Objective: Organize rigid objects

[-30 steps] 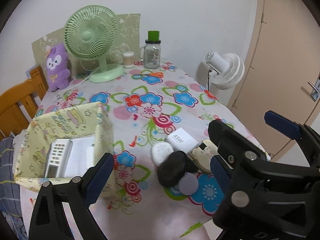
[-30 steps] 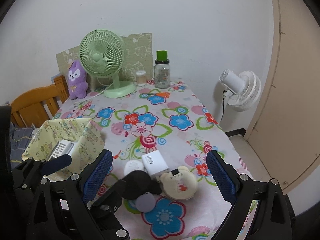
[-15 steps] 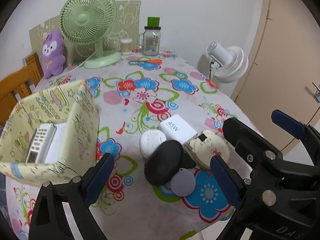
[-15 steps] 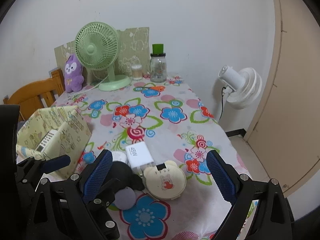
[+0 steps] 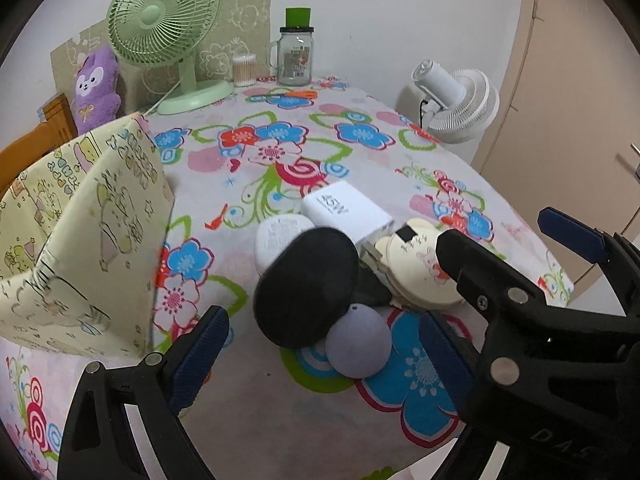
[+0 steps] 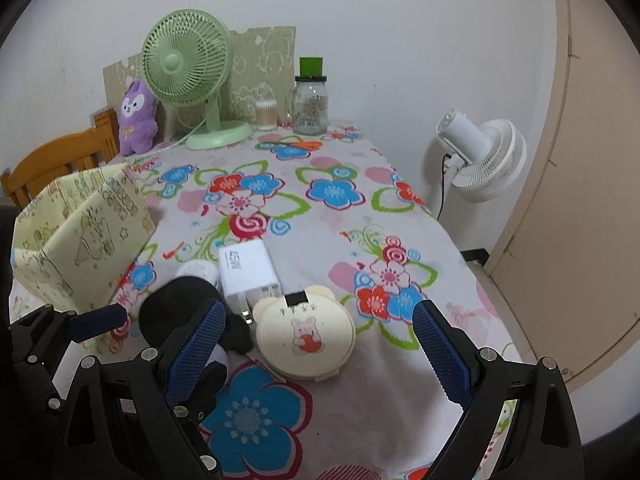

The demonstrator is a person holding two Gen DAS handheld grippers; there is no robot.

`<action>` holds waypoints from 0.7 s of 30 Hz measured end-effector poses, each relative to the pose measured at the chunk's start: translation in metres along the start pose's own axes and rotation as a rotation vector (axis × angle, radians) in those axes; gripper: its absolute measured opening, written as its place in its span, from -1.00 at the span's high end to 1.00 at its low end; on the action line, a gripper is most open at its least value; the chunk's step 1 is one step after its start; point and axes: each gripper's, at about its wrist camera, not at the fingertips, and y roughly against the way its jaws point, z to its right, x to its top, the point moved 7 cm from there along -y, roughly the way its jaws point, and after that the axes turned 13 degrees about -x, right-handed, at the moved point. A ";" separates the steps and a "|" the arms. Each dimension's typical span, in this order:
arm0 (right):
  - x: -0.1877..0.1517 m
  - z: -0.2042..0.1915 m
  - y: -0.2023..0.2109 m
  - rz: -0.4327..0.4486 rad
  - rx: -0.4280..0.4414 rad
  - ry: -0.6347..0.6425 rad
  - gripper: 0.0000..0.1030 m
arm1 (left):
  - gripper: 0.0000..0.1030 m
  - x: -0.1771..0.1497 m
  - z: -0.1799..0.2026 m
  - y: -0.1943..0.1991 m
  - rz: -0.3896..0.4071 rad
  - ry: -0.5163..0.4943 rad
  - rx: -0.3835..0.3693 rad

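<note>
A cluster of small items lies near the table's front edge: a black oval case (image 5: 306, 286), a lavender disc (image 5: 358, 348), a white round case (image 5: 280, 238), a white 45W charger (image 5: 346, 212) and a cream bear-shaped case (image 5: 416, 268). My left gripper (image 5: 320, 360) is open, low over the lavender disc and black case. My right gripper (image 6: 316, 348) is open, its fingers on either side of the cream bear case (image 6: 306, 332). The charger (image 6: 248, 268) and black case (image 6: 176, 304) lie just left of it. The yellow patterned box (image 5: 80, 240) stands at the left.
At the back stand a green fan (image 6: 188, 60), a purple plush (image 6: 136, 120), a glass jar with a green lid (image 6: 310, 104) and a cotton swab pot (image 6: 266, 114). A white fan (image 6: 480, 160) and a door are beyond the right edge. A wooden chair (image 6: 52, 160) is at the left.
Both grippers have come down and forward, closer to the cluster of small items. The box's inside no longer shows in the left wrist view. Nothing on the table has moved.
</note>
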 end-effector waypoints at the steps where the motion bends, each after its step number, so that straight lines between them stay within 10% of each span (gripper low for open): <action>1: -0.003 0.000 -0.002 -0.008 0.001 -0.002 -0.87 | -0.85 -0.003 0.000 -0.003 -0.008 0.000 0.002; 11: -0.025 0.004 -0.024 -0.087 0.002 -0.009 -0.87 | -0.54 -0.016 0.002 -0.020 -0.024 -0.003 0.060; 21: -0.026 0.003 -0.044 -0.140 0.042 -0.074 -0.88 | 0.27 -0.006 -0.001 -0.022 0.019 0.005 0.070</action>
